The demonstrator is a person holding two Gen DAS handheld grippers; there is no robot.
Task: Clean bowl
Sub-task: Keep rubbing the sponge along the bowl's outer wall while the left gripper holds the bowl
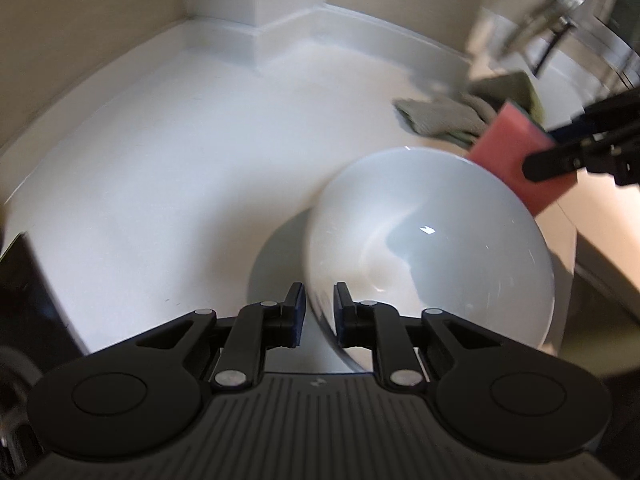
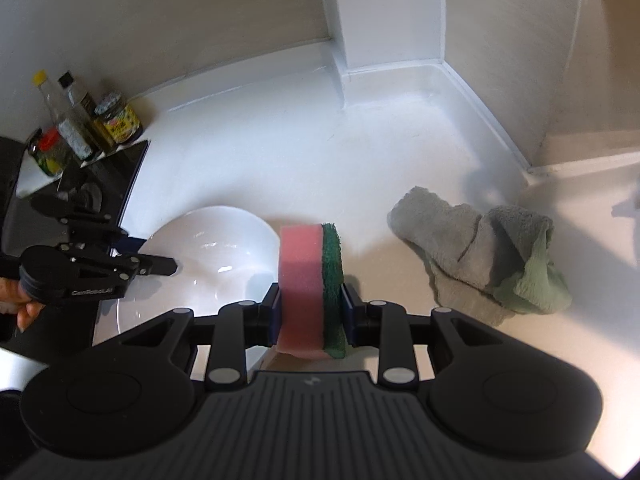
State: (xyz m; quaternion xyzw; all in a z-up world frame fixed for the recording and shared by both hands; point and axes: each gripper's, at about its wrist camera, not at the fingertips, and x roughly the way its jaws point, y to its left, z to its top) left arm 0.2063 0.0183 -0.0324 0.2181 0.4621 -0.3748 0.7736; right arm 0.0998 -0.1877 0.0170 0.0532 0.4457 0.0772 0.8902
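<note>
Counter [image 2: 280, 152] white, wall behind. Bowl [image 1: 432, 240] white, tilted on counter, rim between left gripper [image 1: 320, 312] fingers, which straddle it at near edge; whether pads press, cannot tell. Cloth [image 2: 472, 248] grey-green, crumpled, right of bowl, apart. Right gripper [image 2: 310, 312] clamped on sponge [image 2: 304, 280], pink with green side, just beside bowl's far rim. Bottles [image 2: 76, 120] at far left.

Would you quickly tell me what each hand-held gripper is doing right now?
Left hand-held gripper: straddling the white bowl's rim; contact cannot be told.
Right hand-held gripper: shut on the pink-and-green sponge.
</note>
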